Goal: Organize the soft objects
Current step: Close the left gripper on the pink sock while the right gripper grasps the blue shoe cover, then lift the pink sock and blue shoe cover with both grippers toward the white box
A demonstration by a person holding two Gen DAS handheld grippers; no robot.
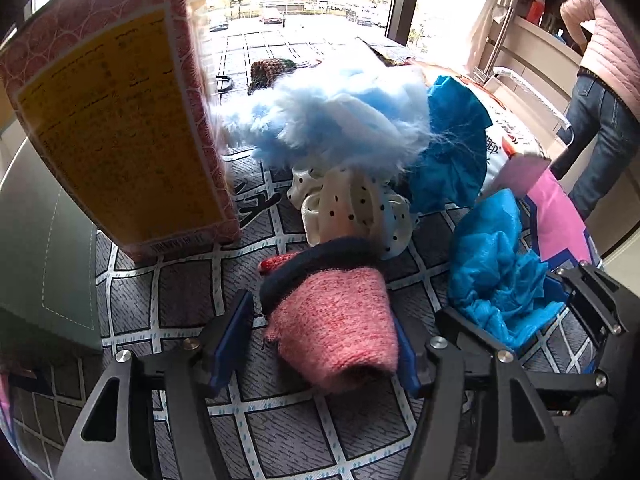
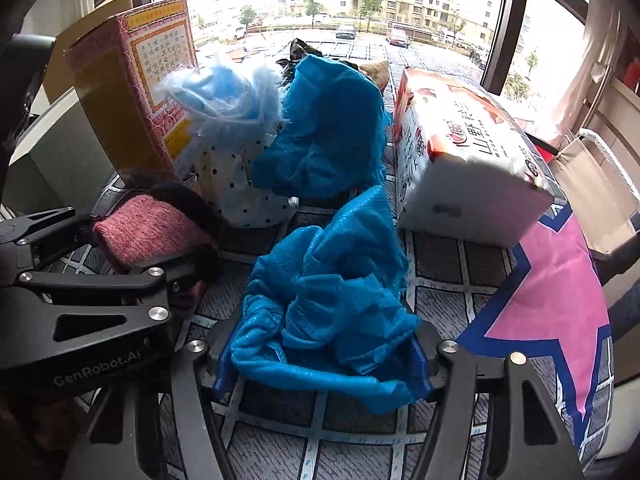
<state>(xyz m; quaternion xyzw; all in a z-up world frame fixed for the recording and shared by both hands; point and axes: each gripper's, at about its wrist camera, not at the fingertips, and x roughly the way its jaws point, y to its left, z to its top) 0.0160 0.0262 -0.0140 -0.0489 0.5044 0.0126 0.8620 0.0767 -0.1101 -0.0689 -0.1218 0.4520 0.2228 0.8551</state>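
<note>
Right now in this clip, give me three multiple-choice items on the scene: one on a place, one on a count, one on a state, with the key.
1. Where does the pink knit piece lie?
A. between the left gripper's fingers
B. on top of the white packet
C. inside the patterned box

2. How many crumpled blue plastic covers show in the right wrist view?
A. one
B. two
C. four

3. How does the patterned box stand?
A. flat on its side
B. crushed
C. on end, tilted

Key: A, the blue fingers flank the knit piece; B, one cover lies between the right gripper's fingers, another cover behind it; C, the box leans, its top open.
</note>
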